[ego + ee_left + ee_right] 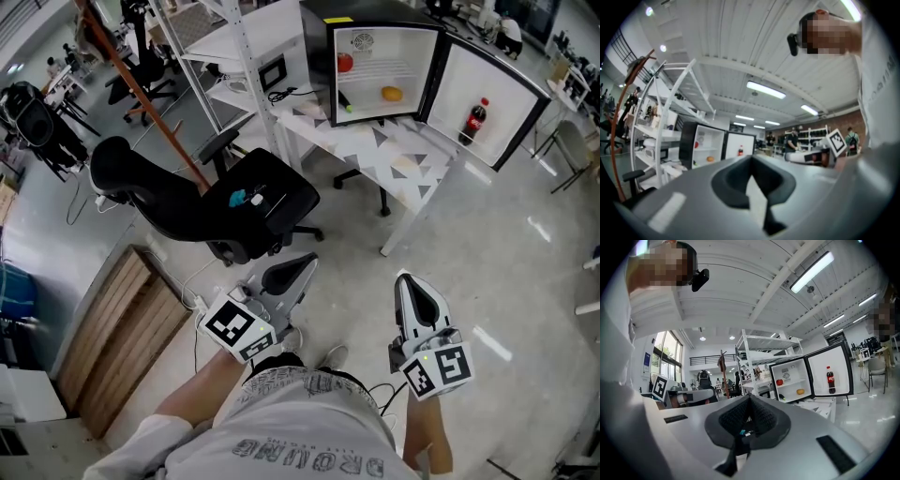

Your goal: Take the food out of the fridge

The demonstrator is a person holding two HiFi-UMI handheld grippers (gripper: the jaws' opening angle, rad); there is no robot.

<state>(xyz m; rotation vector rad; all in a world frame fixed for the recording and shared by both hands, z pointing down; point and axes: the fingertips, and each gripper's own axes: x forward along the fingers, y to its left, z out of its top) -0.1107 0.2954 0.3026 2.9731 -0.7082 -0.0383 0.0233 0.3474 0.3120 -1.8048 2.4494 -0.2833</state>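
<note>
Both tools sit low in front of me, pointing level toward the fridge (377, 67), which is well apart from them across a pale, glossy floor (506, 262). The left gripper (310, 262) has its smooth grey shells drawn to a closed point, and its dark rubbery pads meet with nothing between them. The right gripper (402, 278) is likewise pressed fully together. Its knurled black pads touch along one seam and it is empty. Each carries a white cube printed with black square markers. The fridge is a small black box with a white interior. It stands on a white table (398, 159) whose top is patterned with grey triangles, and its door (492, 108) is swung wide to the right. Inside, a round red fruit (345, 63) rests on the upper wire shelf at the left. An orange rounded piece (392, 93) lies on the shelf below, nearer the middle, and a small green item (349, 108) sits at the bottom left; I cannot tell what it is. A dark cola bottle (476, 120) with a red label stands upright in the door. Between me and the table sits a black padded office chair (220, 206). A slatted wooden panel (122, 323) lies on the floor at my left. A white metal shelf rack (234, 47) stands just left of the fridge.
</note>
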